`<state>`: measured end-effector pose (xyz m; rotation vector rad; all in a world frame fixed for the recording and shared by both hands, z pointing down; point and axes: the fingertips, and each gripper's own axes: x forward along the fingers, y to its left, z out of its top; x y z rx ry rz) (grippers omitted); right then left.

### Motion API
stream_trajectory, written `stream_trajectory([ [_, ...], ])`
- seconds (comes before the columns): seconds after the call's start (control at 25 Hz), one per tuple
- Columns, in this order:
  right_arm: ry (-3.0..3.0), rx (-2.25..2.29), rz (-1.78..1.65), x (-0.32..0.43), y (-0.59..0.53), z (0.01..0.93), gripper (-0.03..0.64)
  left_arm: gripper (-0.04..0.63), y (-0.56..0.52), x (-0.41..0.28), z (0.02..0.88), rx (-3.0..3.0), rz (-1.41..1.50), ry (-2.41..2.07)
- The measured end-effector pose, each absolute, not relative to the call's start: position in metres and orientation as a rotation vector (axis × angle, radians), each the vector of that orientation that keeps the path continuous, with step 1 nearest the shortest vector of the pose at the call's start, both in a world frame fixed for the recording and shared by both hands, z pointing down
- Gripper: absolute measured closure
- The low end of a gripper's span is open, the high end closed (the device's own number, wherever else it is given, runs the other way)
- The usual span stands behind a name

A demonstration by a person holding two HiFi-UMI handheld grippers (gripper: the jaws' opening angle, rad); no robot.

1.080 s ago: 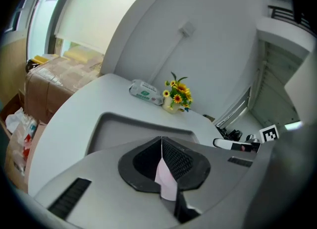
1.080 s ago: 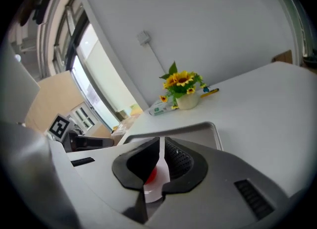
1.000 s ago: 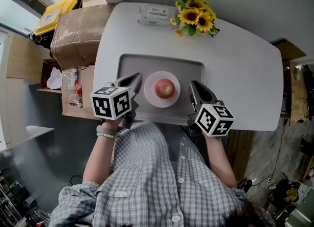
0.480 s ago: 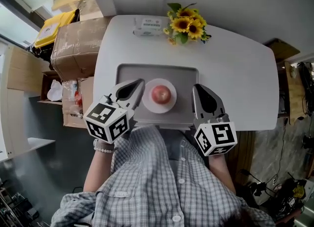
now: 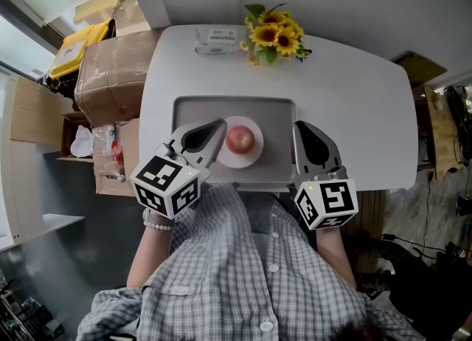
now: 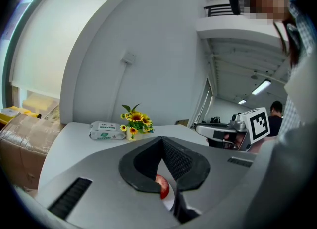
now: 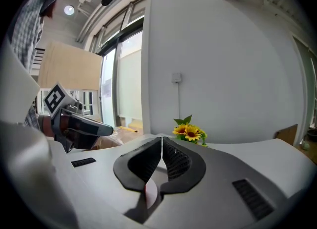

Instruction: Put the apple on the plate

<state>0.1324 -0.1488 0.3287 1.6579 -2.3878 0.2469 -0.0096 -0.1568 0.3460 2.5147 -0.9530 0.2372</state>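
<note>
A red apple [image 5: 240, 139] sits on a white plate [image 5: 253, 158], which rests on a grey tray [image 5: 279, 116] on the white table. My left gripper [image 5: 220, 125] hovers just left of the plate, shut and empty. Its view shows the apple [image 6: 164, 187] and plate [image 6: 170, 201] through the gap below the closed tips [image 6: 162, 141]. My right gripper [image 5: 300, 127] is to the right of the plate, also shut with nothing in it. In its view, a sliver of the plate [image 7: 151, 191] shows under the jaws [image 7: 162, 140].
Sunflowers [image 5: 275, 36] and a pack of wipes [image 5: 216, 39] stand at the table's far edge. A cardboard box [image 5: 110, 63] and a yellow bag [image 5: 74, 43] lie left of the table. The person's checked shirt fills the near side.
Both grippers have shifted slightly and their marker cubes have turned. In the head view the left tip now lies closer to the apple. The apple has stayed on the plate.
</note>
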Motion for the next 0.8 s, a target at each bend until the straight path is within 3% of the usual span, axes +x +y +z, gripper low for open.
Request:
stream_trajectory([
  [0.8,-2.372,1.658,0.277,0.133,-0.138,0.333,0.589,0.586,-0.147,-0.006,0.351,2.504,0.277,-0.931],
])
